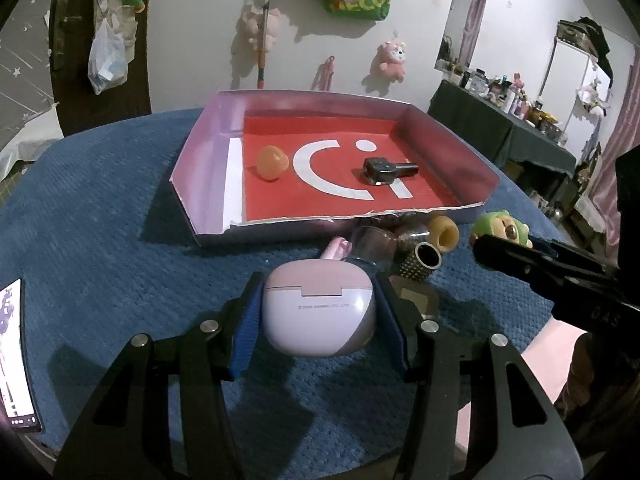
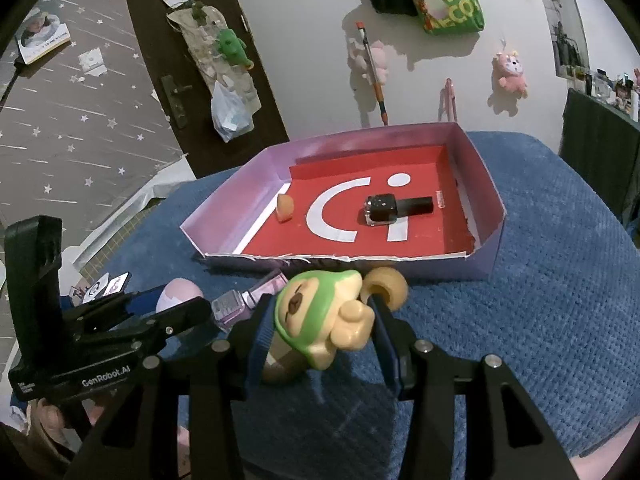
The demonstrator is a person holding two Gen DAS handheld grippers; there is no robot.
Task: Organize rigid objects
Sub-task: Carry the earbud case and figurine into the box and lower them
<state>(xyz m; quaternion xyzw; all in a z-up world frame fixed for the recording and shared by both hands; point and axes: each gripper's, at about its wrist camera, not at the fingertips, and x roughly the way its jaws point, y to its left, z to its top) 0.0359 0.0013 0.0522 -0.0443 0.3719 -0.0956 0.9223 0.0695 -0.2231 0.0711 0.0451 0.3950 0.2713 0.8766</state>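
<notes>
Left tongs grip a pink earbud case and right tongs grip a green-hooded figurine, both raised above the blue tabletop, apparently for carrying to the red-floored tray just ahead.

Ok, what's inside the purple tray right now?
An orange ball toward one side and a dark bottle lying on its side near the middle. The tray has a near wall that hides a floor strip.

"© 2025 SANRIO CO., LTD" on pink case; "GenRobot.AI" on left gripper (body); green bag: "ME…".
</notes>
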